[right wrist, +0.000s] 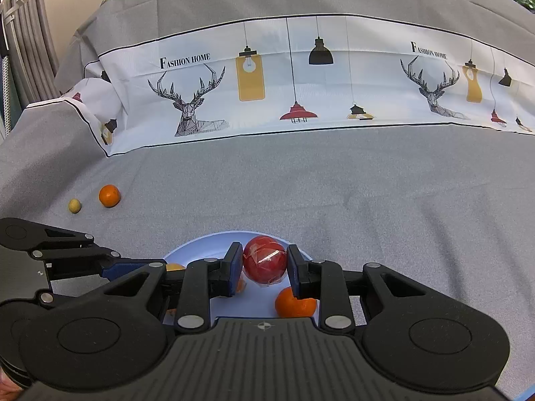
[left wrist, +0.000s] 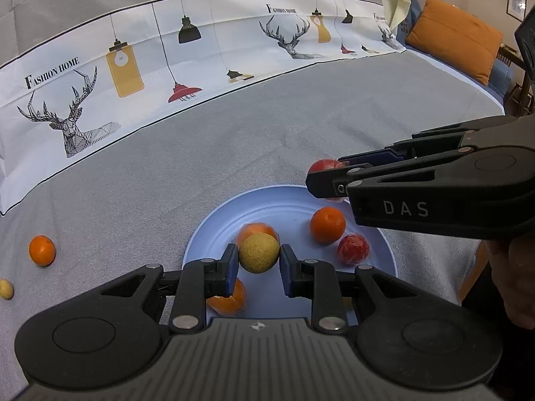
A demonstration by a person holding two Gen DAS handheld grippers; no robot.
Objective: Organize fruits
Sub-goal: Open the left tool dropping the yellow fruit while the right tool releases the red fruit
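Grey cloth (left wrist: 274,140) is spread over the whole work surface, crossed at the back by a white printed band (right wrist: 301,80) showing deer heads, hanging lamps and the words FASHION HOME; an orange cushion (left wrist: 458,36) is seen at the far right of the left wrist view.

At the far left on the cloth, a small yellow fruit (right wrist: 75,206) and a loose orange (right wrist: 109,195) are found just beside each other, well apart from the plate.

A pale blue plate (left wrist: 214,234) is placed near the middle, and most of the fruit is gathered on it. Over the plate the left gripper (left wrist: 256,262) is held with its blue pads narrowly parted on either side of a yellow-green round fruit (left wrist: 259,252); whether the pads actually touch it cannot be told. Behind that fruit a wrapped orange (left wrist: 255,229) is seen, and below the left finger another wrapped orange fruit (left wrist: 230,297) is partly hidden.

Further right on the plate an unwrapped orange (left wrist: 327,224) and a red wrapped fruit (left wrist: 353,249) are set near each other.

At the plate's far right rim the right gripper (right wrist: 264,269) is positioned around a red wrapped apple (right wrist: 265,264), its pads close on both sides with slight gaps apparent; a firm grip cannot be confirmed.
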